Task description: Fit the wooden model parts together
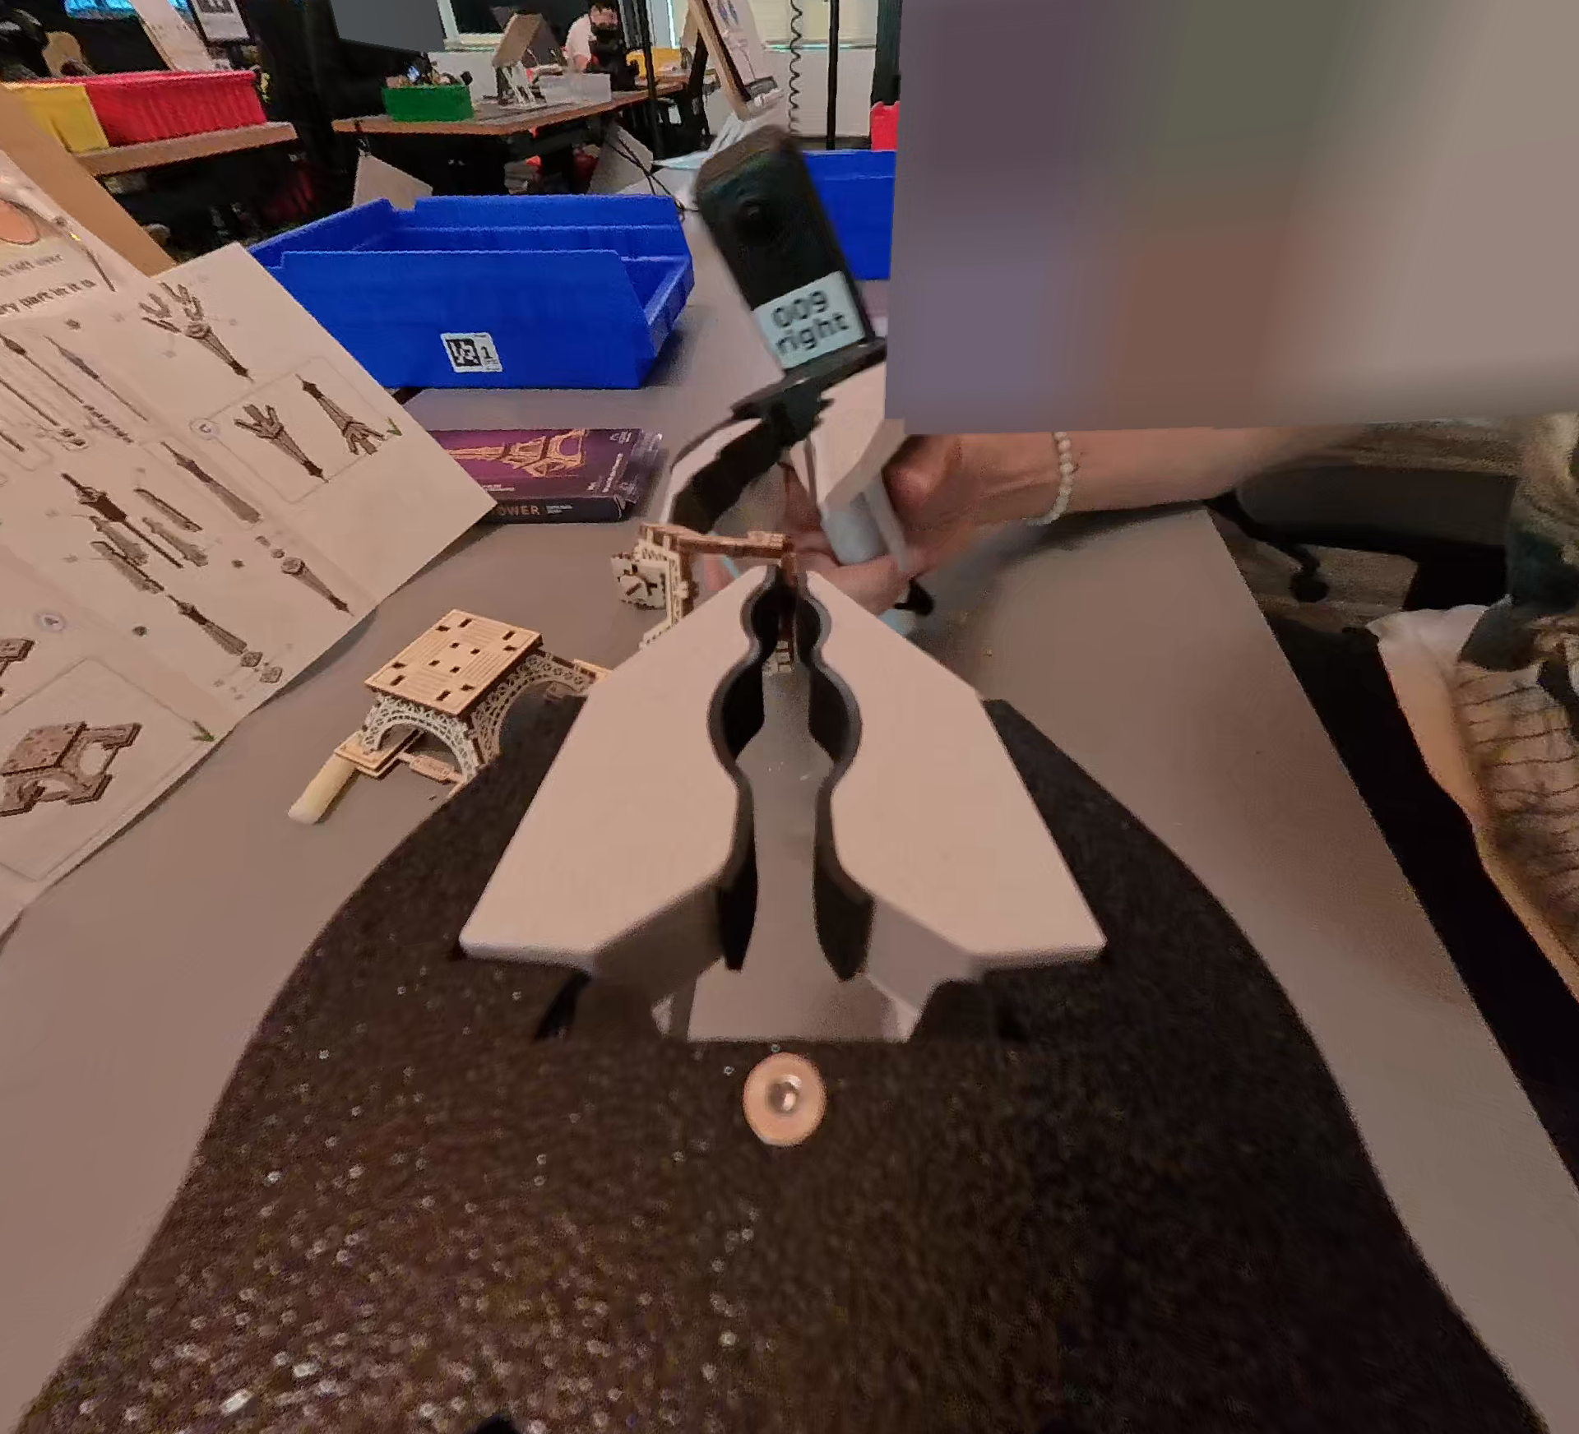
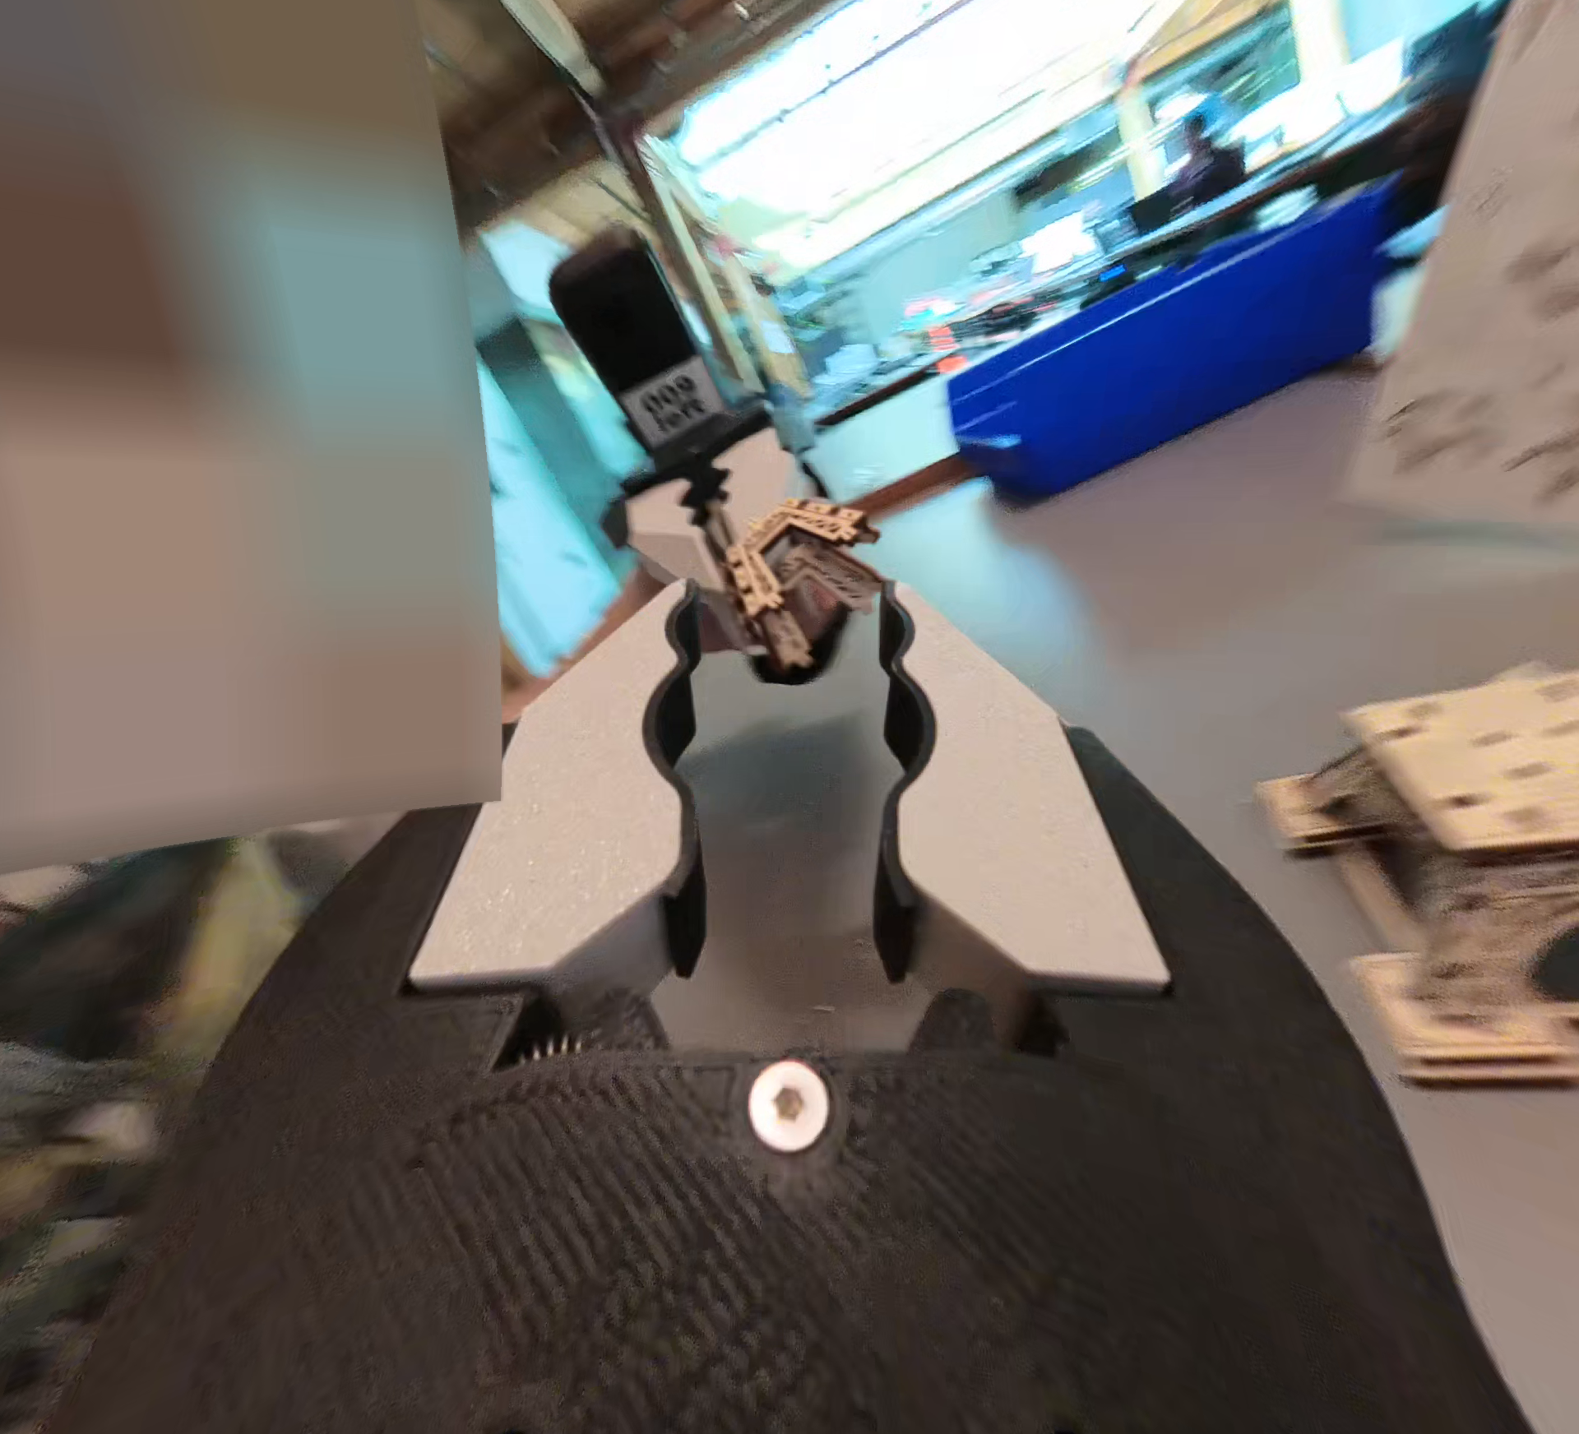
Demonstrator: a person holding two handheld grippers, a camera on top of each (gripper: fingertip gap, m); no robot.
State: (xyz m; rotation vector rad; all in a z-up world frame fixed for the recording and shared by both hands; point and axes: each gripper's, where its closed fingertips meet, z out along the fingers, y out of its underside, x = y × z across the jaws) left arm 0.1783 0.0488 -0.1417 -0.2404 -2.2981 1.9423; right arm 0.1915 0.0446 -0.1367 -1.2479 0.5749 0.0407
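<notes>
Small wooden frame piece (image 1: 773,607) pinched at centre frame by left gripper (image 1: 782,590), right gripper (image 2: 790,607) spread around it, tower base (image 1: 466,688) left on table (image 1: 1111,709) at middle left

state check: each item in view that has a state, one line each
left gripper: shut on wooden frame piece
right gripper: open, fingers either side of the piece, not clamped
wooden frame piece: held off the table, tilted
tower base section: upright on table, untouched
blue bin: open-topped, contents not visible
instruction sheet: unfolded, propped at a slant
</notes>
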